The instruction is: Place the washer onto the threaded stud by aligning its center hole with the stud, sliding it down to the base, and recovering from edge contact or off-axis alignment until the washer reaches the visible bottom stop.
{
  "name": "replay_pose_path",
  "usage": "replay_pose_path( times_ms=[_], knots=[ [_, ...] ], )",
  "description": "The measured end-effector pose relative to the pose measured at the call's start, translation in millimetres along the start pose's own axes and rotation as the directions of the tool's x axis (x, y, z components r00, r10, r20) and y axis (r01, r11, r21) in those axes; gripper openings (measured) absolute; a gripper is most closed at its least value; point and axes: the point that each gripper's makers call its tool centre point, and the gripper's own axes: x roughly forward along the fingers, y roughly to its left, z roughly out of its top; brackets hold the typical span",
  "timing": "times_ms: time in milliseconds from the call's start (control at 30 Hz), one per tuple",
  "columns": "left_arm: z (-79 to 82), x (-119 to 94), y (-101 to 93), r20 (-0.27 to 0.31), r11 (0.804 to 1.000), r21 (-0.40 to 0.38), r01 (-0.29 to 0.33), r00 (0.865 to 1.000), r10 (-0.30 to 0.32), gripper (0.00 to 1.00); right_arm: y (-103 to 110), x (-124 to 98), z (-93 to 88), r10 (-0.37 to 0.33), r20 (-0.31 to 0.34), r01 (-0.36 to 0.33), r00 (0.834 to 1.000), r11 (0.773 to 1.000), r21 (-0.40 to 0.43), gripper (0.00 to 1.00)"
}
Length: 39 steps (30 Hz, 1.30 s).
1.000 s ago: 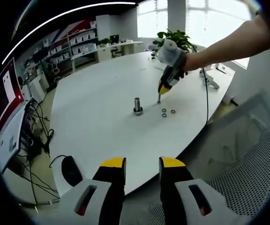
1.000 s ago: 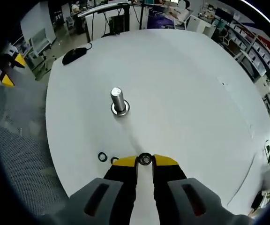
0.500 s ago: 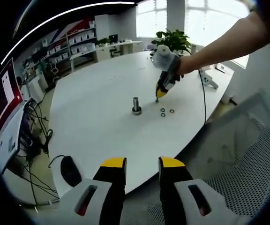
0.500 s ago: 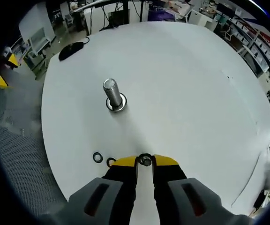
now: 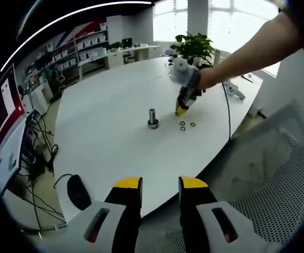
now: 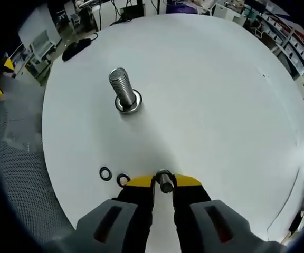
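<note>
The threaded stud (image 6: 122, 88) stands upright on its round base (image 6: 129, 103) on the white table (image 6: 210, 95). My right gripper (image 6: 163, 182) is shut on a small metal washer (image 6: 163, 177), held above the table and short of the stud. Two loose washers (image 6: 105, 173) lie on the table just left of its jaws. In the left gripper view, the right gripper (image 5: 181, 109) hangs to the right of the stud (image 5: 152, 117), above the loose washers (image 5: 182, 125). My left gripper (image 5: 160, 184) stays open and holds nothing, back off the table's near edge.
A black mouse (image 5: 81, 192) lies near the table's edge, seen too as the mouse (image 6: 75, 48) beyond the stud. A person's arm (image 5: 247, 50) reaches over the table. A mesh chair (image 5: 278, 174) stands at right; a plant (image 5: 194, 45) and shelves are behind.
The right gripper has carried the washer up off the table and closer to the stud, which now looks larger in its view. The left gripper has stayed still.
</note>
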Motion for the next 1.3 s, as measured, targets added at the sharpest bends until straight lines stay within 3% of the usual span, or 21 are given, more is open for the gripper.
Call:
replay_pose_path(
  times_ms=[467, 833, 1300],
  knots=[
    [0.0, 0, -0.6, -0.001, 1.0, 0.002, 0.002, 1.0, -0.002, 0.25, 3, -5, -6.2, 0.0, -0.001, 0.0, 1.0, 1.0, 0.024, 0.17],
    [0.6, 0, 0.5, 0.003, 1.0, 0.002, -0.004, 1.0, 0.004, 0.25, 11, -13, -24.0, 0.002, 0.003, -0.002, 1.0, 0.998, 0.057, 0.21],
    [2.6, -1, 2.6, 0.014, 1.0, 0.003, -0.015, 1.0, 0.015, 0.25, 53, -21, -36.3, 0.062, 0.04, -0.064, 0.997, 0.997, 0.048, 0.26]
  ],
)
